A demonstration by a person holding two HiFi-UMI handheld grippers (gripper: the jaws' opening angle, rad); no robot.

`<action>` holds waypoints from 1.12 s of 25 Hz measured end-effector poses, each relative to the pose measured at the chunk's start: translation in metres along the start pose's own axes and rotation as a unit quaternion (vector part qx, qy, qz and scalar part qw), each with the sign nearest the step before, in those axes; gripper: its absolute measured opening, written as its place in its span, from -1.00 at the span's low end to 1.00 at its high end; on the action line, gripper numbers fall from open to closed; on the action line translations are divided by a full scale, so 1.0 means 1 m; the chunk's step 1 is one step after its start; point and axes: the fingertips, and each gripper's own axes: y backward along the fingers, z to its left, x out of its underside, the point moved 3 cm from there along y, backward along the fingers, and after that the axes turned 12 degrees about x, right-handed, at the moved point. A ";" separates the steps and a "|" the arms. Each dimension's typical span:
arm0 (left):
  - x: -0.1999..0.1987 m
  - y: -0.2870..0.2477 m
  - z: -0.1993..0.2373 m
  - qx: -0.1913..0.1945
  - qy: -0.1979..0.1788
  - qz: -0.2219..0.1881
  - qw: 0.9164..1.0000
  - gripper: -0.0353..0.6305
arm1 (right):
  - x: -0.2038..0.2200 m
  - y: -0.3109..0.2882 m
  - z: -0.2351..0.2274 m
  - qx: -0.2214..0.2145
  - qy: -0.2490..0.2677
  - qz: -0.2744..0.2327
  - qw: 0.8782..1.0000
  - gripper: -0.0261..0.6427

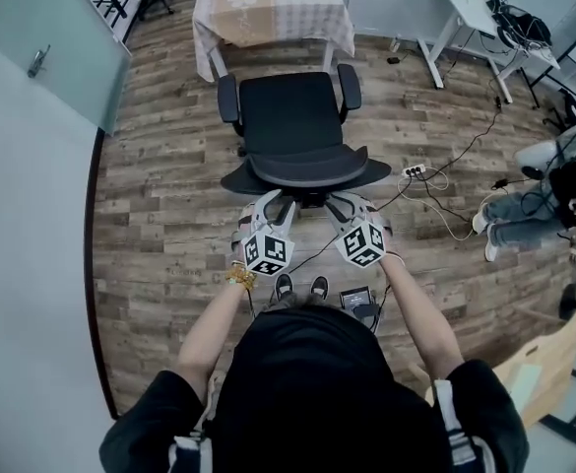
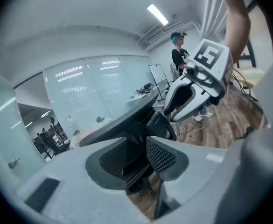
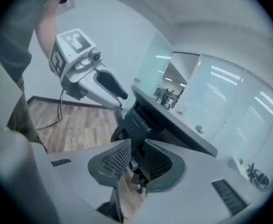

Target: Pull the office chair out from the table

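On my left gripper (image 2: pixel 143 148) the jaws stand apart and the pads (image 2: pixel 160 155) press on nothing. Through the gap I see only dark parts of the chair (image 2: pixel 127 120) a little further ahead. My right gripper (image 3: pixel 135 155) is the same, released, with its meshed pad (image 3: pixel 115 160) free and the chair's back support showing between the jaws but not gripped. Each gripper view also catches the other gripper beside it, held by a bare arm. In the head view both grippers sit side by side just behind the rear edge of the chair's back, left (image 1: pixel 271 205) and right (image 1: pixel 345 205). I cannot tell from there whether the tips touch the rim. The chair stands on the wood floor (image 1: pixel 160 195) with its seat turned toward the table (image 1: pixel 258 13). It is not under the table, and a narrow strip of floor lies between them. The table carries a pale checked cloth. To the right of the chair a power strip (image 1: pixel 414 170) lies on the floor with cables running from it, and further right a seated person (image 1: pixel 524 215) is at the frame edge. A white desk (image 1: pixel 465 8) stands in the far right corner.
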 end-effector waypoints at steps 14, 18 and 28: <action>-0.091 0.065 0.057 -0.110 0.103 -0.158 0.976 -0.54 | -0.126 0.044 -0.059 0.109 -0.202 -0.172 0.958 -0.77; -0.120 0.084 0.072 -0.135 0.098 -0.198 0.966 -0.56 | -0.152 0.054 -0.070 0.129 -0.206 -0.204 0.948 -0.78; -0.158 0.106 0.083 -0.170 0.094 -0.244 0.950 -0.61 | -0.190 0.069 -0.094 0.173 -0.211 -0.237 0.932 -0.82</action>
